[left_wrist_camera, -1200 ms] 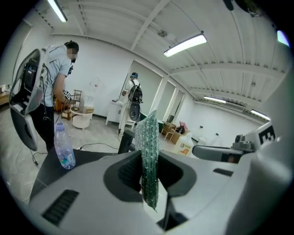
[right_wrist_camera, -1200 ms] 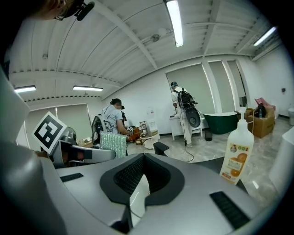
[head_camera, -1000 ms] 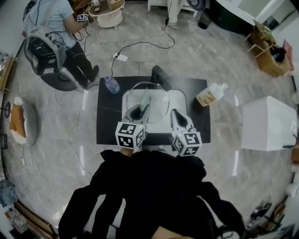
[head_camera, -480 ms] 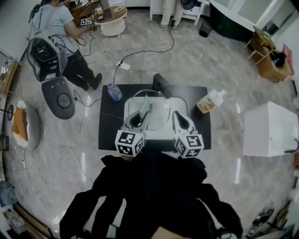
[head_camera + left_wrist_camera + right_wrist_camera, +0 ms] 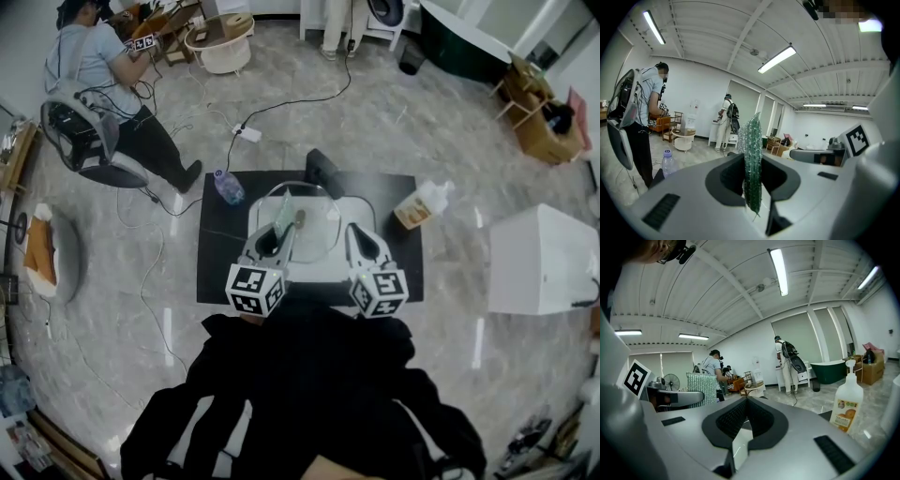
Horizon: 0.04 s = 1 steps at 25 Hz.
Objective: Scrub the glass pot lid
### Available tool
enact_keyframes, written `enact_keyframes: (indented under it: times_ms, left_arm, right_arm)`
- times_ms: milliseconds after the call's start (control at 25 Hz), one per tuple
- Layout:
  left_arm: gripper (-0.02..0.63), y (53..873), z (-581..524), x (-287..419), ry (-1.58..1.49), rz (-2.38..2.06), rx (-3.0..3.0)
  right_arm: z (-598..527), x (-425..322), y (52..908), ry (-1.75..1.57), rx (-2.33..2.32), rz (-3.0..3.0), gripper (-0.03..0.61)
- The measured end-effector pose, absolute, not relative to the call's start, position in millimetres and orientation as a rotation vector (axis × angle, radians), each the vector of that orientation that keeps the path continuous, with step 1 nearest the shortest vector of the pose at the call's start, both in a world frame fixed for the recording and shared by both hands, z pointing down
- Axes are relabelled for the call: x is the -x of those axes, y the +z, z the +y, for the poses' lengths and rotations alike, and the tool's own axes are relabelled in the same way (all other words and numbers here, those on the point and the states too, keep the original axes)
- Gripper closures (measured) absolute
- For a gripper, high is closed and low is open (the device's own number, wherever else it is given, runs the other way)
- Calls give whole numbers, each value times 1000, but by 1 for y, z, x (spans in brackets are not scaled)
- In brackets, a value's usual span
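Nearest us, our left tool (image 5: 277, 234) is clamped on the green scouring pad (image 5: 752, 154), which stands on edge. Our right tool (image 5: 746, 401) is closed, with nothing visible between its jaws. Just ahead, between both tools, the glass pot lid (image 5: 319, 225) sits over the white tray (image 5: 358, 199) on the black bench (image 5: 211, 253). The pad is over the lid's left side, so the left tool looks nearer.

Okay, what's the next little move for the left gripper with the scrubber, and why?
Probably press the green scrubber sideways onto the glass lid near its knob: the left gripper is shut on it upright by the lid, whose rim the right gripper seems to clamp.
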<state>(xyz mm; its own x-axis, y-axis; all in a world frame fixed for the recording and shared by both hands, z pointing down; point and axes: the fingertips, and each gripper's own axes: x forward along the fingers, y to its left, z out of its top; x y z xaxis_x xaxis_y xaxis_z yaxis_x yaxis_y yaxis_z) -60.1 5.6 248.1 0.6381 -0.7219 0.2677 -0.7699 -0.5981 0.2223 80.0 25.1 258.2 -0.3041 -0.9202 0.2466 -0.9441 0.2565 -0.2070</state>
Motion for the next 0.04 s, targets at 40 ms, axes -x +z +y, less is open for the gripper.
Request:
enact_keyframes:
  times_ms: [40]
  left_arm:
    - [548, 248, 6, 61, 212, -1197, -2543]
  right_arm:
    - [25, -79, 258, 488, -1804, -2428, 575]
